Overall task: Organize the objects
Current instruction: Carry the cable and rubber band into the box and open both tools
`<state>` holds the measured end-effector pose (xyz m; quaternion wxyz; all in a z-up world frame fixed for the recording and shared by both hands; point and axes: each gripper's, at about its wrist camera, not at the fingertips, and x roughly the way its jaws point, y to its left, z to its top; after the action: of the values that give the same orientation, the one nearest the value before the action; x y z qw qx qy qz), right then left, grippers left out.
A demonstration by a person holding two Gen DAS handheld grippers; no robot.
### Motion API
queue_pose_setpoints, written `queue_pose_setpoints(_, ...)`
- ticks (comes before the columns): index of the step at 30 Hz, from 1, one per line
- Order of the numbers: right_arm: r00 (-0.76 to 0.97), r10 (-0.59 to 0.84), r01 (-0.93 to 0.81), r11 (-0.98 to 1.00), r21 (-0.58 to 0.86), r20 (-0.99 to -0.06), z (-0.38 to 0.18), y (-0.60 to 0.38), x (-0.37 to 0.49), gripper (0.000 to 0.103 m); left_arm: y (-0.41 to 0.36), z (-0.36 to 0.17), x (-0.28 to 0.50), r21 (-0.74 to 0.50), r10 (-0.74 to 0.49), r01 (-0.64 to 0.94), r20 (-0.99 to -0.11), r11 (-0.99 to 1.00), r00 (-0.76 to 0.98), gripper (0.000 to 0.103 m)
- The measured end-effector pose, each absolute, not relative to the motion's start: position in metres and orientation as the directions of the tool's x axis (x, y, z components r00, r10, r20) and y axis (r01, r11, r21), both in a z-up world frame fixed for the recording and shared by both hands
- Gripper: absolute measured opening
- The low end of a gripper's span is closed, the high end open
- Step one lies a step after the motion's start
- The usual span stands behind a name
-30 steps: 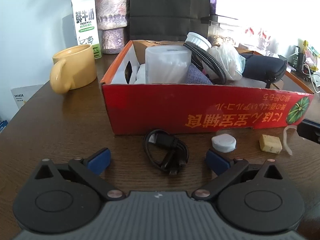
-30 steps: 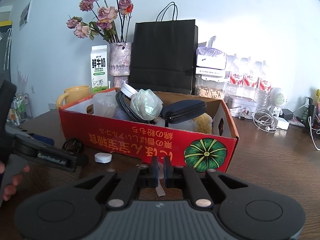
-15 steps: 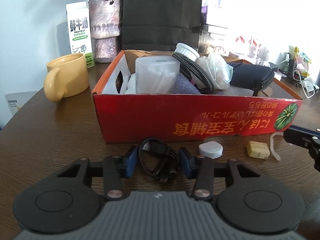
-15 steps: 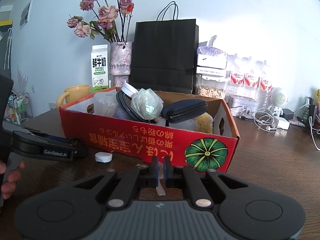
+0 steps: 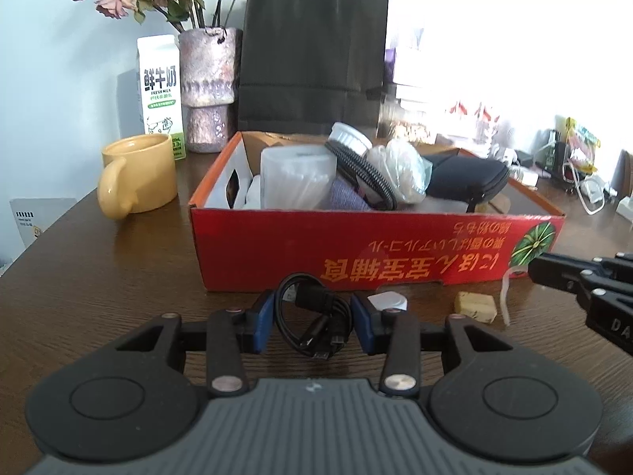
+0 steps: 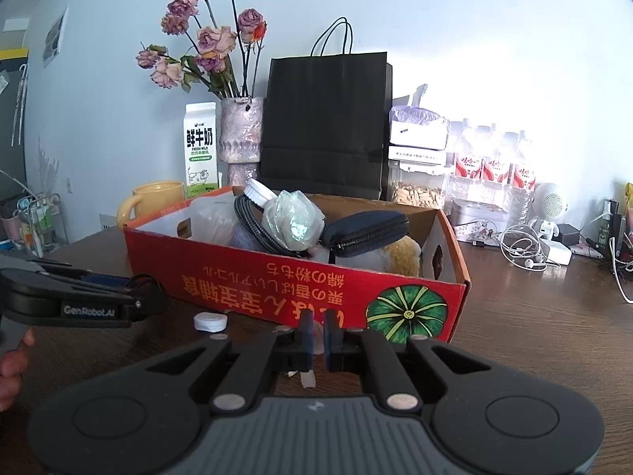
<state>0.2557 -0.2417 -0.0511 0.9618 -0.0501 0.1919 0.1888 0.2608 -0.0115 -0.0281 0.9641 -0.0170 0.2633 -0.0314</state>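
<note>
A coiled black cable (image 5: 304,297) sits between the blue pads of my left gripper (image 5: 312,312), which is shut on it just in front of the red cardboard box (image 5: 395,249). The box holds a clear container, a black pouch, a plastic bag and other items. In the right wrist view the left gripper (image 6: 150,297) reaches in from the left, cable (image 6: 144,283) at its tips. My right gripper (image 6: 316,328) is shut, with a thin white plastic strip (image 5: 504,297) hanging from its tips (image 5: 534,269). A white round cap (image 5: 389,300) and a yellowish cube (image 5: 474,306) lie on the table.
A yellow mug (image 5: 138,174), a milk carton (image 5: 160,91), a vase of dried flowers (image 5: 207,91) and a black paper bag (image 5: 312,59) stand behind the box. Earphones and chargers (image 6: 526,253) clutter the far right. A person's hand (image 6: 16,360) holds the left gripper.
My left gripper's jaws went from wide open to closed on the cable, then the gripper rose a little with it. The right gripper stayed still and shut.
</note>
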Motion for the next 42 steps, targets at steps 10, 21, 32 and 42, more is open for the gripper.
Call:
queue_pose_setpoints(10, 0.869, 0.369, -0.402, 0.915, -0.034, -0.330, -0.028, -0.239, 0.255, 0.004, -0.018, 0.000, 0.249, -0.041, -0.107, 0.099, -0.424, 0.994, 0.899, 0.042)
queue_pose_setpoints(21, 0.877, 0.398, -0.426, 0.903, -0.051, -0.269, 0.004, -0.220, 0.276, 0.004, -0.028, 0.036, 0.269, -0.058, -0.142, 0.130, -0.333, 0.990, 0.932, 0.042)
queue_pose_setpoints(32, 0.887, 0.403, -0.412, 0.911, 0.007, -0.224, 0.016, -0.200, 0.328, 0.004, -0.025, 0.051, 0.311, -0.109, -0.144, 0.118, -0.279, 0.987, 0.949, 0.042)
queue_pose_setpoints(42, 0.883, 0.409, -0.409, 0.911, 0.050, -0.232, 0.009, -0.196, 0.377, 0.004, -0.019, 0.048, 0.353, -0.124, -0.135, 0.104, -0.284, 0.987, 0.949, 0.042)
